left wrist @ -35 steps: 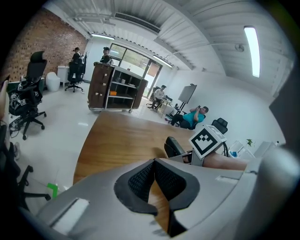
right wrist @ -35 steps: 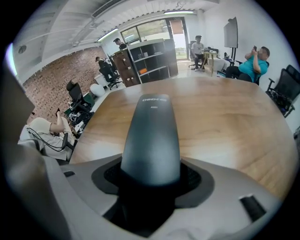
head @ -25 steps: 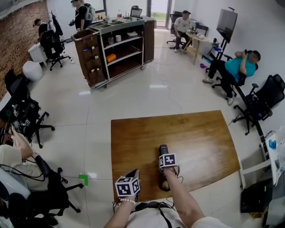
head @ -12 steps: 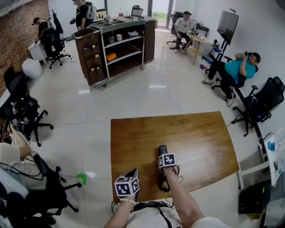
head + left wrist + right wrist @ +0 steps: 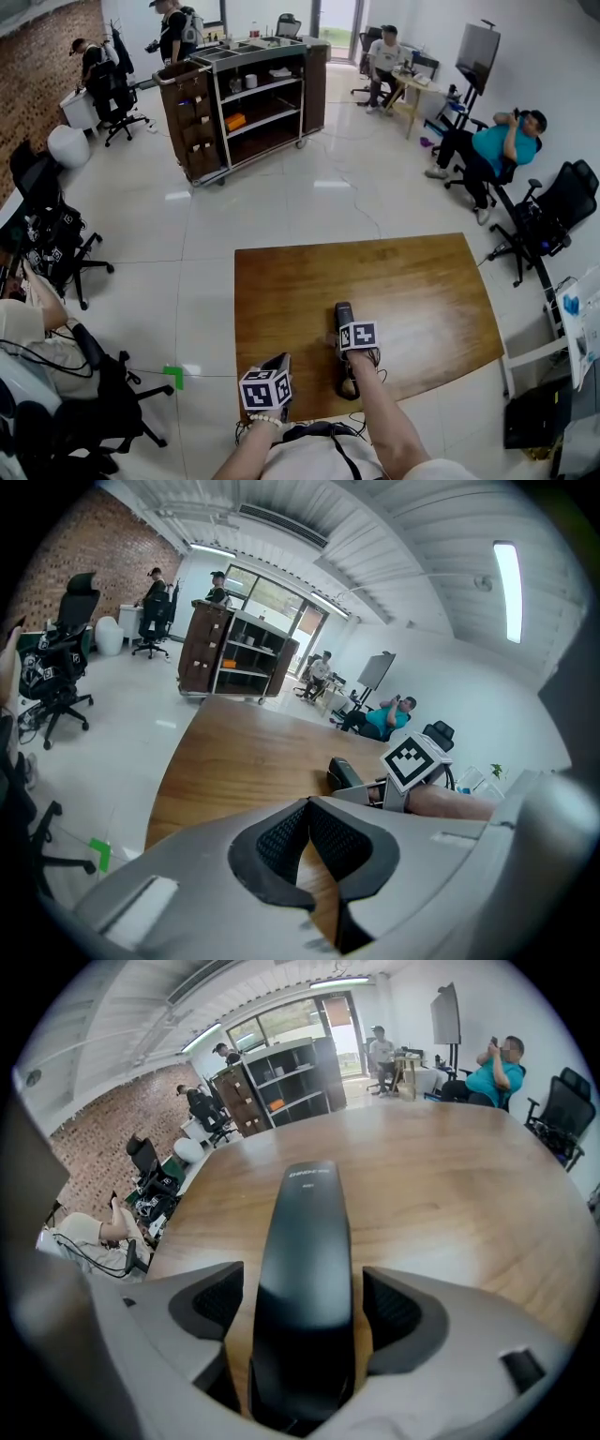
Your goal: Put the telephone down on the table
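Observation:
The telephone (image 5: 343,317) is a slim black handset lying flat on the brown wooden table (image 5: 422,291), near its front edge. My right gripper (image 5: 345,351) straddles the handset (image 5: 305,1269) from above. Its jaws are opening, and a gap shows between each pad and the handset's sides. My left gripper (image 5: 281,363) hovers at the table's front edge, left of the handset, shut with nothing between its pads (image 5: 281,832). From the left gripper view the handset (image 5: 342,772) pokes out ahead of the right gripper's marker cube (image 5: 412,761).
A dark wheeled shelf cart (image 5: 244,94) stands far across the tiled floor. Office chairs (image 5: 52,244) and seated people ring the room. A green marker (image 5: 175,377) lies on the floor left of the table. Bare wood (image 5: 450,1185) stretches beyond the handset.
The right gripper's marker cube has shifted slightly, and the handset's near end now shows dark beneath it. The left gripper and the handset have stayed in place.

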`<state>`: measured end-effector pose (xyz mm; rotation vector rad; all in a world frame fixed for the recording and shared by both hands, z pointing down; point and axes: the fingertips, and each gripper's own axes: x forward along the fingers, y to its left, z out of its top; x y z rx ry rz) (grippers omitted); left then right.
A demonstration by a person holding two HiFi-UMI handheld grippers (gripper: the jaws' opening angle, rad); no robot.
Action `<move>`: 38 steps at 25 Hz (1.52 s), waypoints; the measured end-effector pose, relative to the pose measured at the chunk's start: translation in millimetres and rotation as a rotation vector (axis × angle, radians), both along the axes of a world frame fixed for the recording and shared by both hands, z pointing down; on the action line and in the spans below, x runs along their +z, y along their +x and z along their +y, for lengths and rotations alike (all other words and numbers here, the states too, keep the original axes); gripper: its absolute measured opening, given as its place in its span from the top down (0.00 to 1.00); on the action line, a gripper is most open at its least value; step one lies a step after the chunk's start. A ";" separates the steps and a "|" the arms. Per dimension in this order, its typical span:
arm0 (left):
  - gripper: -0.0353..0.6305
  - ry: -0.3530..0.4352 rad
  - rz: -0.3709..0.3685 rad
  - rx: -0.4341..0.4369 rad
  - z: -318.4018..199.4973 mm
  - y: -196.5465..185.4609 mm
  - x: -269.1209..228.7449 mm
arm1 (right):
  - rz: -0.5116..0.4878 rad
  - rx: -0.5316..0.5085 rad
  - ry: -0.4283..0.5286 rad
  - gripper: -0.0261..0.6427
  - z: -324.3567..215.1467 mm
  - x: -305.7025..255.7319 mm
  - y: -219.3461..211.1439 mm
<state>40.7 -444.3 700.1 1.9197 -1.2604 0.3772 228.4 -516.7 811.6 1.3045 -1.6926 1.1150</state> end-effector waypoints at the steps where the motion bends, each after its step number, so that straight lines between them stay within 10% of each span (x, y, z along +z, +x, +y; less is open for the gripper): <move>1: 0.95 0.002 -0.002 0.004 0.4 -2.1 -0.5 | 0.000 0.012 0.022 0.34 0.1 -3.7 1.7; 14: 0.95 0.065 -0.017 0.115 21.0 1.5 -32.6 | -0.117 0.182 0.278 0.31 38.9 -89.1 25.5; 26: 0.95 0.148 0.024 0.179 71.0 4.7 -77.3 | -0.241 0.310 0.410 0.86 136.9 -147.5 27.4; 38: 0.95 0.218 0.061 0.220 149.7 -1.5 -105.8 | -0.191 0.340 0.617 0.96 240.2 -207.3 19.3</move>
